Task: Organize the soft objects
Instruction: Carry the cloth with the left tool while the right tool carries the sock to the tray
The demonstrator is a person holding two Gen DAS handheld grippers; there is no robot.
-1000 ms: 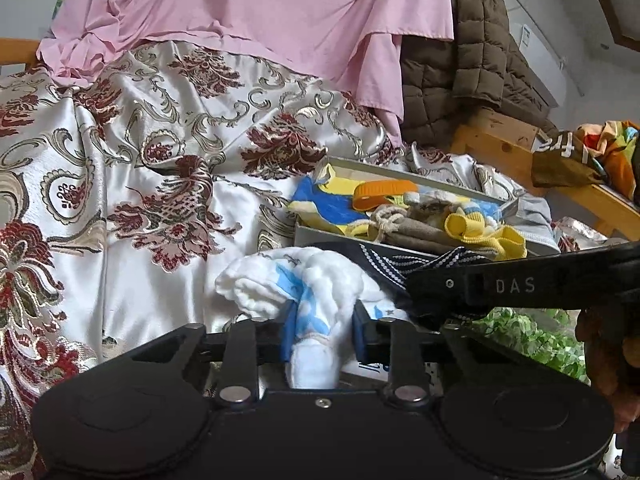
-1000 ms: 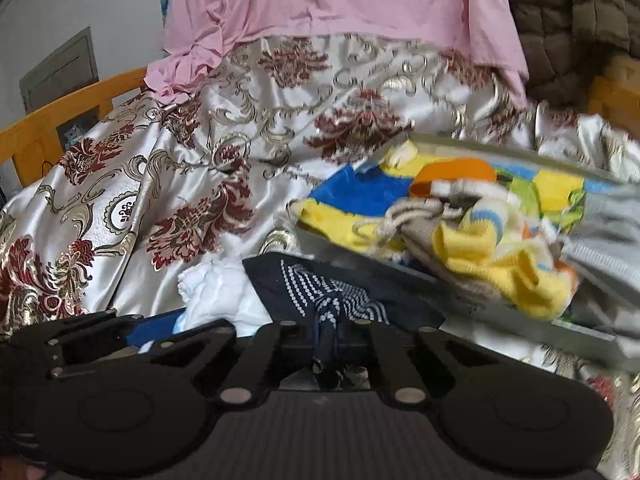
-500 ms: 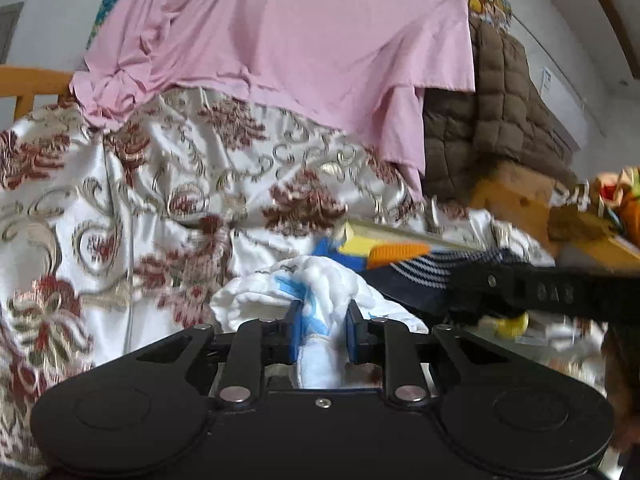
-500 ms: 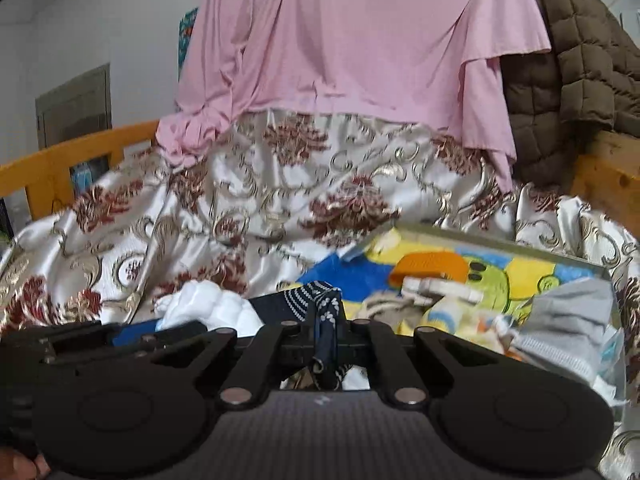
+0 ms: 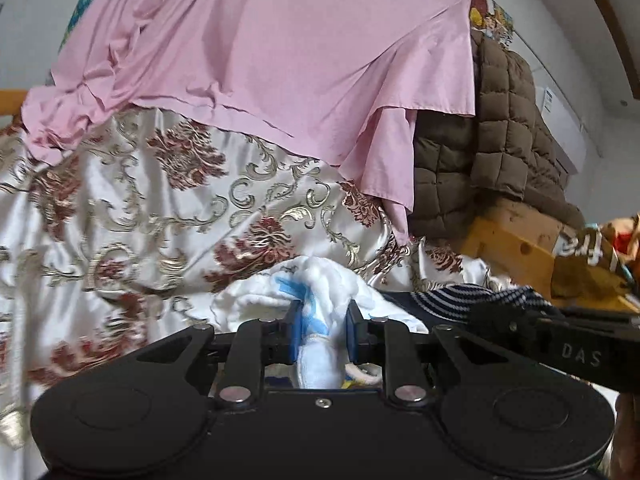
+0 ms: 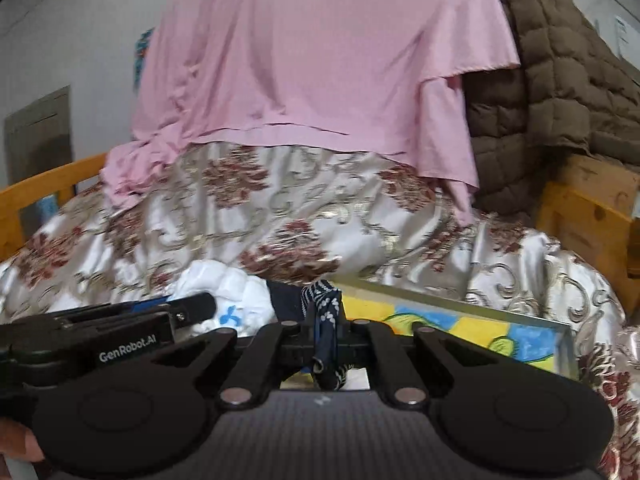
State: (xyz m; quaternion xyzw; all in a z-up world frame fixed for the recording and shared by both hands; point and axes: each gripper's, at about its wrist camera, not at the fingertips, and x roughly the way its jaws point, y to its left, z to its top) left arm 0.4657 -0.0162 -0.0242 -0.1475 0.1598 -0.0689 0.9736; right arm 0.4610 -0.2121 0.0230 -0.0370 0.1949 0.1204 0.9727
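Note:
My left gripper (image 5: 322,320) is shut on a fluffy white cloth with blue marks (image 5: 320,284), held up in front of the bed. My right gripper (image 6: 326,318) is shut on a dark navy patterned cloth (image 6: 324,308); that cloth also shows in the left wrist view (image 5: 472,300) as a striped dark piece beside the white one. The two grippers hold their cloths side by side, left gripper (image 6: 192,306) just left of the right one. The white cloth also shows in the right wrist view (image 6: 228,288). A box with a yellow and blue lining (image 6: 460,320) lies low right.
A floral satin bedspread (image 5: 160,208) covers the bed. A pink sheet (image 5: 260,48) hangs behind it, with a brown quilted jacket (image 5: 500,140) to the right. A wooden bed frame (image 6: 580,216) stands at right and a wooden rail (image 6: 40,200) at left.
Both grippers have risen with their cloths. The box with its socks and cloths has dropped out of the left view and to the lower edge of the right view.

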